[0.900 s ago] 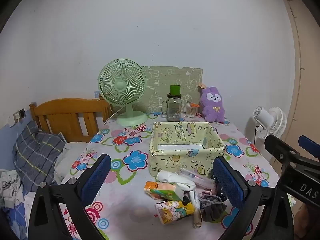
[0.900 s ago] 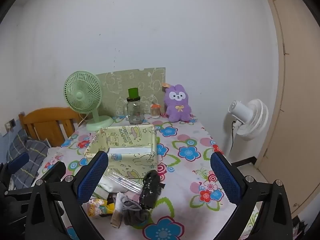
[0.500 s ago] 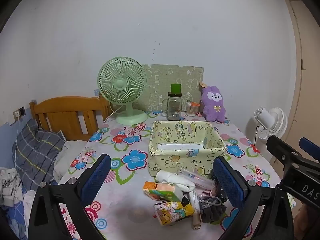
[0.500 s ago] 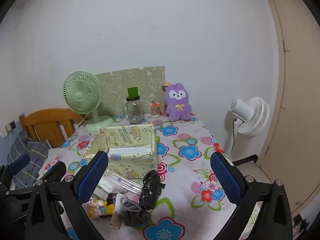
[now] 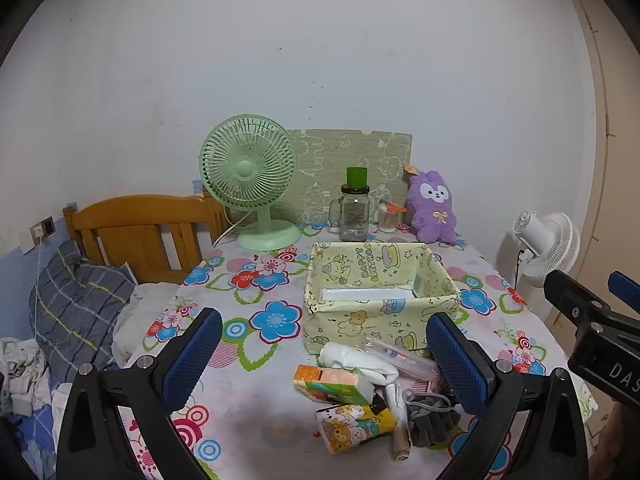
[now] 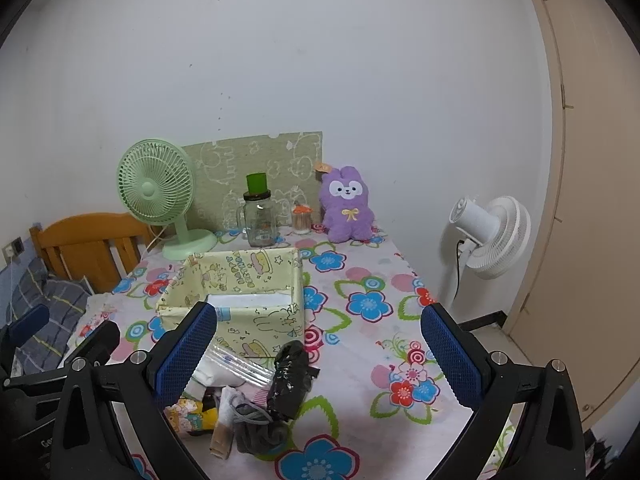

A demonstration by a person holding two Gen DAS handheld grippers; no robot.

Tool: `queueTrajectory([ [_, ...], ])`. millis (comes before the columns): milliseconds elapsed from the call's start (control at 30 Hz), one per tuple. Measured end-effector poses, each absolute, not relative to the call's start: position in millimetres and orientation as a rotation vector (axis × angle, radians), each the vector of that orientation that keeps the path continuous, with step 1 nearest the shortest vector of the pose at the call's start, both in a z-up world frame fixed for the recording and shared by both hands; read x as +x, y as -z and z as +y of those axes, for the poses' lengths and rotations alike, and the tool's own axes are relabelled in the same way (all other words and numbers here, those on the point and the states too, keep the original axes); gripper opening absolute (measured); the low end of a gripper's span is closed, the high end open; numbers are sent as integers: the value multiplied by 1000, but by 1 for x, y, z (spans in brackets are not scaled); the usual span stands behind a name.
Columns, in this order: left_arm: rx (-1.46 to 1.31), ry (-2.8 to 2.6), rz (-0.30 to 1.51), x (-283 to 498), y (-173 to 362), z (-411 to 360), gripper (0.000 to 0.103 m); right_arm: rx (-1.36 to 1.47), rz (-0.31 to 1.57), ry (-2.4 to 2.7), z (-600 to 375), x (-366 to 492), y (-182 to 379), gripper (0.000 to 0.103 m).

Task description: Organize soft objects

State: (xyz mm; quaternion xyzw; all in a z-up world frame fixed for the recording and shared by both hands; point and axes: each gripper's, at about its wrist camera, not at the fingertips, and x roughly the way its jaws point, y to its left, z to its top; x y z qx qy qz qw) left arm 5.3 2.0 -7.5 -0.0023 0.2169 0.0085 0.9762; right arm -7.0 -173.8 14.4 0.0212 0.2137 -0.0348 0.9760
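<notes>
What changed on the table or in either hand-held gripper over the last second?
Almost nothing. Both views drift slightly, with no clear approach to anything. The left hand-held gripper and right hand-held gripper stay open and empty. The pale yellow cartoon-print fabric box, the small pile of items before it and the purple plush bunny have not moved.

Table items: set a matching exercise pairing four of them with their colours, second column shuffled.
Things:
1. desk fan
2. plush rabbit
3. crumpled bag
4. fabric basket

Colours:
A. black
B. pale yellow
C. purple
D. mint green

Pairs: 1-D, 2-C, 3-A, 4-B
</notes>
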Motion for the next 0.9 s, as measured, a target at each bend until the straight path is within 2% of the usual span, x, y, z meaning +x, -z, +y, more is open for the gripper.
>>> queueTrajectory([
  [900, -6, -11, 443, 5, 1, 5, 103, 33, 433, 59, -174, -8, -17, 103],
])
